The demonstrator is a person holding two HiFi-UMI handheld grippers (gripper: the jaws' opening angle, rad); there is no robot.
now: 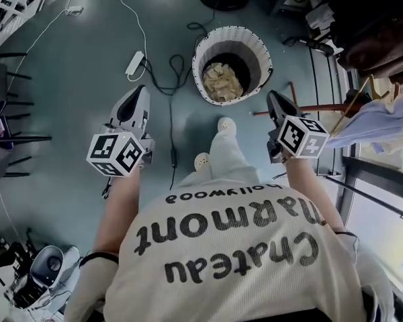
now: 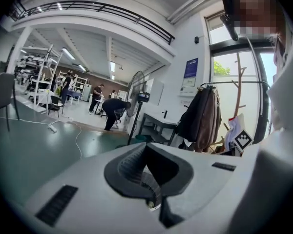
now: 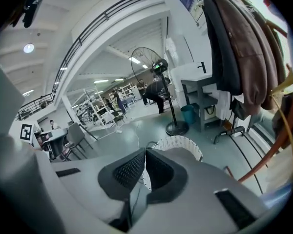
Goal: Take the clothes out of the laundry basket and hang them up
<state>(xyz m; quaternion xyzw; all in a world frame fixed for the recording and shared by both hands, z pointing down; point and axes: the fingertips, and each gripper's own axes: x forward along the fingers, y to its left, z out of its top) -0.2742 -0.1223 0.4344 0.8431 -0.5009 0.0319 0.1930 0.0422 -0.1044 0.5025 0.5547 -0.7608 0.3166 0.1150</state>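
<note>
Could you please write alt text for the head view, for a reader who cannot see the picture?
Seen from above, a person holds the left claw and the right claw, both shut and empty, above a grey-green floor. Ahead of them stands a white laundry basket with pale crumpled clothes inside.
</note>
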